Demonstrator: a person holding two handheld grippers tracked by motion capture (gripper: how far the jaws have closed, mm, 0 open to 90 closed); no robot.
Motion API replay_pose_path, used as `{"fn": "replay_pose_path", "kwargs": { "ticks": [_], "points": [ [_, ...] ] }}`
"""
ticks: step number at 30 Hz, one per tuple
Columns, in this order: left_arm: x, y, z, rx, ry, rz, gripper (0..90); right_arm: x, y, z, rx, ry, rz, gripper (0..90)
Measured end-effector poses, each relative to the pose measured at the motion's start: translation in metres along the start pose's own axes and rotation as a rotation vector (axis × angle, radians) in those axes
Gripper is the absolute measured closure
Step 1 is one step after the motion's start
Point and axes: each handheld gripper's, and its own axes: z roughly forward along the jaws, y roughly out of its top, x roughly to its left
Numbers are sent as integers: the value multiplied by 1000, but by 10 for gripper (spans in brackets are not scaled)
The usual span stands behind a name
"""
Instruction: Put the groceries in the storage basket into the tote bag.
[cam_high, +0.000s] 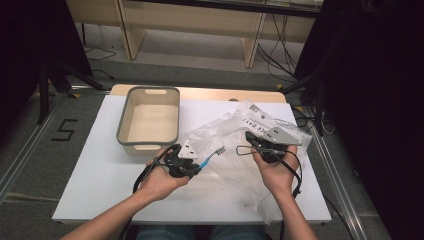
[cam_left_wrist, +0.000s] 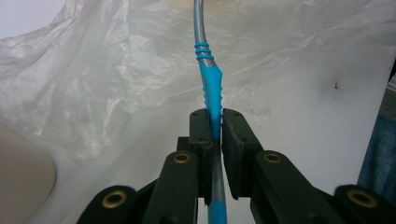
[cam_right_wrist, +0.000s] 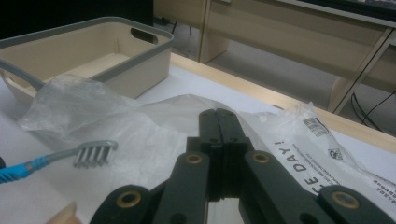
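Observation:
A toothbrush (cam_high: 211, 157) with a grey and blue handle is clamped in my left gripper (cam_high: 198, 168), which is shut on the blue grip part (cam_left_wrist: 211, 88). Its bristle head (cam_right_wrist: 95, 154) points right, hovering over a crumpled clear plastic bag (cam_high: 235, 170). My right gripper (cam_high: 248, 136) faces it from the right with its jaws pressed together (cam_right_wrist: 218, 114). A fold of the bag (cam_right_wrist: 149, 121) rises to the tips, pinched between them. Black print shows on the bag's far part (cam_right_wrist: 299, 158).
A beige bin with a grey rim (cam_high: 120, 125) stands open at the back left of the white table top (cam_high: 100, 175); its inside looks bare. Wooden furniture legs and cables lie on the floor beyond the table's far edge (cam_high: 200, 92).

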Motion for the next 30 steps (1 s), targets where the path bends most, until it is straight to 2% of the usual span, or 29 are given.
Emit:
{"fn": "replay_pose_path", "kwargs": {
  "ticks": [4, 10, 20, 30],
  "points": [
    [-1, 4, 5, 10, 6, 7, 825, 1, 0, 0, -3, 2, -1, 900],
    [-2, 10, 18, 39, 10, -5, 825, 2, 1, 0, -4, 5, -2, 900],
    [-1, 21, 31, 52, 23, -8, 825, 3, 1, 0, -7, 7, -2, 900],
    [0, 34, 44, 46, 28, -19, 825, 5, 1, 1, -5, 13, -3, 900]
  ]
}}
